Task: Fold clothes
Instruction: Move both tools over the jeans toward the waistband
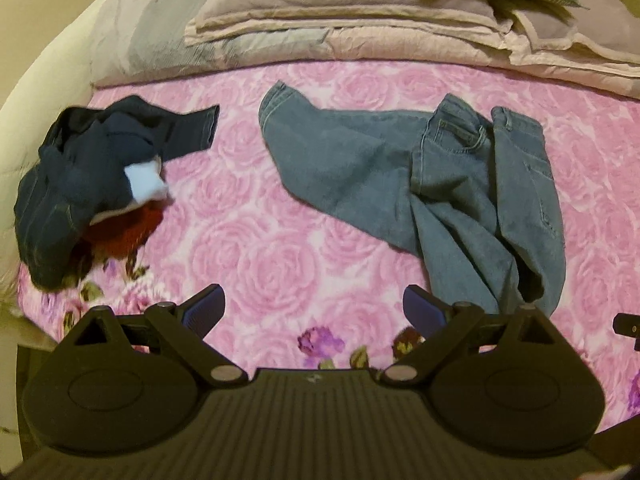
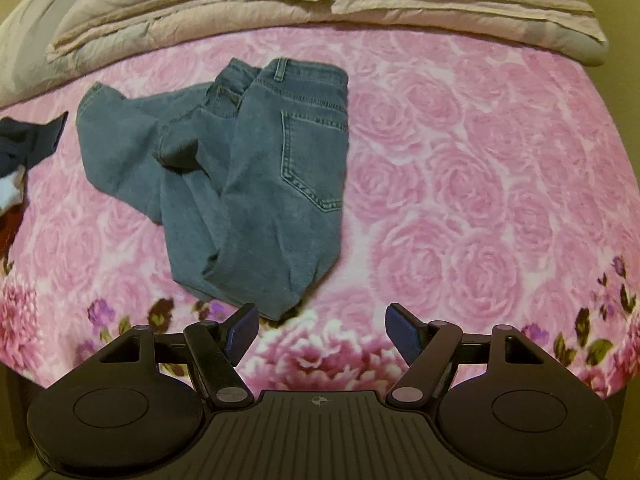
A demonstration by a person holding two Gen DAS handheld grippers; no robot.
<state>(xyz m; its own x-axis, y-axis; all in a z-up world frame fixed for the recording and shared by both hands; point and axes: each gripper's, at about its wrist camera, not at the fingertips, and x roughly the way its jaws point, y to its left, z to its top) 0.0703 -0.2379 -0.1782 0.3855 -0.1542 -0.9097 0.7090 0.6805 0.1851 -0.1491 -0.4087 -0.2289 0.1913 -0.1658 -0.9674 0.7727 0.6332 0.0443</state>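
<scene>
I have both the left gripper (image 1: 314, 312) and right gripper (image 2: 320, 330) spread wide, holding nothing, above the pink rose-print bedspread (image 2: 460, 160). The crumpled light-blue denim jeans (image 2: 256, 168) lie just ahead; pinching one layer risks dragging them into a worse bunch.

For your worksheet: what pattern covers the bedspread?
Pink roses on the bedspread; clearest in the right wrist view.
</scene>
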